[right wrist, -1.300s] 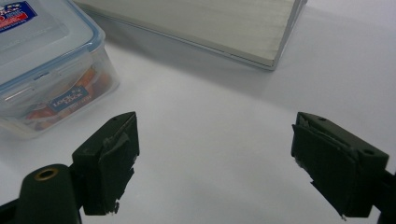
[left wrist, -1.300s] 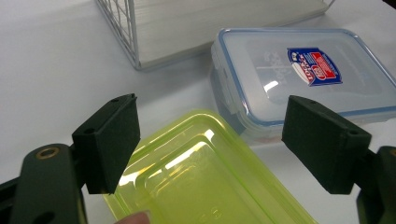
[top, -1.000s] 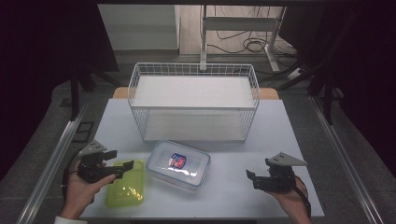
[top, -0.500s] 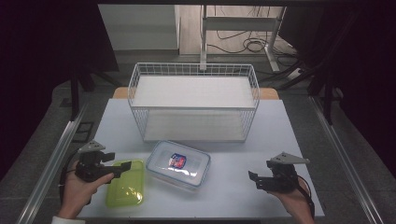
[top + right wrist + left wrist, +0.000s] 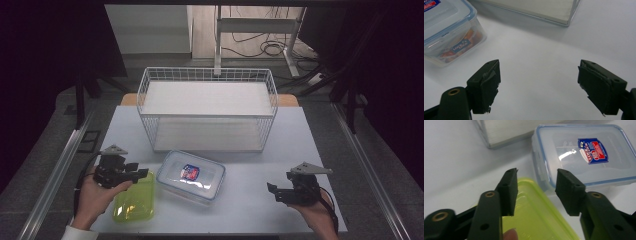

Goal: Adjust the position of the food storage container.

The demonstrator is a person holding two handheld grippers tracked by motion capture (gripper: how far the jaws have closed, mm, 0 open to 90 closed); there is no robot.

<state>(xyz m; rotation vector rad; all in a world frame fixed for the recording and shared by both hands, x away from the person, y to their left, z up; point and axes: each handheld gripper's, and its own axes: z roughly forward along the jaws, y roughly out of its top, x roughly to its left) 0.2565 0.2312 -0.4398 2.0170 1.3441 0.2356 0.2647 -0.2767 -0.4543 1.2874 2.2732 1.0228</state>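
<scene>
We see a pale grey table (image 5: 300,140) in a dark room, with cables on the floor behind it. From the high view, a white wire basket (image 5: 208,107) stands at the far middle of the table. In front of it lies a clear food container (image 5: 191,176) with a blue-edged lid and a red and blue label, and just beside its left corner lies a yellow-green container (image 5: 134,200).

The left gripper (image 5: 139,174) is held over the far end of the yellow-green container. Its jaws have just been closing, and they stand now half apart. The left gripper view gives what the high view cannot: between the two black jaws is only air, with the green rim (image 5: 534,195) under them and the side of the clear container (image 5: 584,155) just behind; the pads press on nothing. A fingertip (image 5: 510,235) shows at the bottom edge.

The right gripper (image 5: 272,190) rests near the right front of the table, well apart from both containers. In the right gripper view its jaws are wide apart over bare table, and here we also see orange and red contents through the wall of the clear container (image 5: 451,37), which the high view does not make clear.
</scene>
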